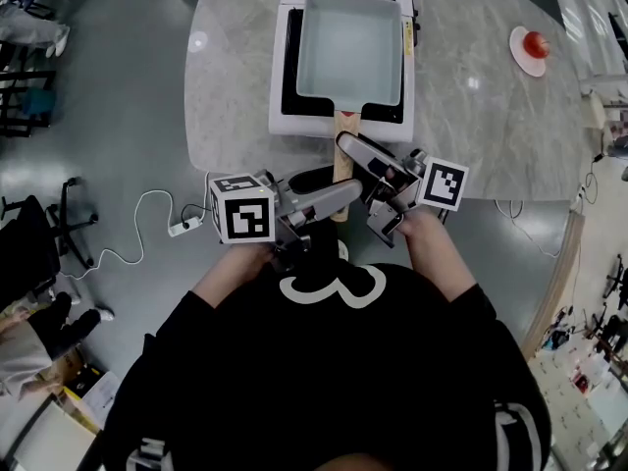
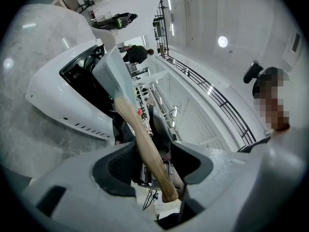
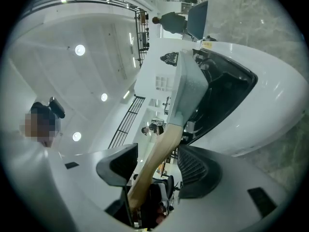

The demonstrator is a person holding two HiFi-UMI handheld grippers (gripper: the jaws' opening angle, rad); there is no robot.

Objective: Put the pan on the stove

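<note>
Top centre, the pan sits on the stove. The left gripper and right gripper hold their jaws spread, loosely flanking its wooden handle.

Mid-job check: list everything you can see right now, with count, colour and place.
pan: one, pale grey, wooden handle, on the stove
stove: one, white, black top, on the table
table: one, grey stone-look, ahead
plate: one, white, table's right side, bearing a red round thing
power strip: one, white, floor at left
left gripper: one, grey, open around the pan's handle
right gripper: one, grey, open around that handle
</note>
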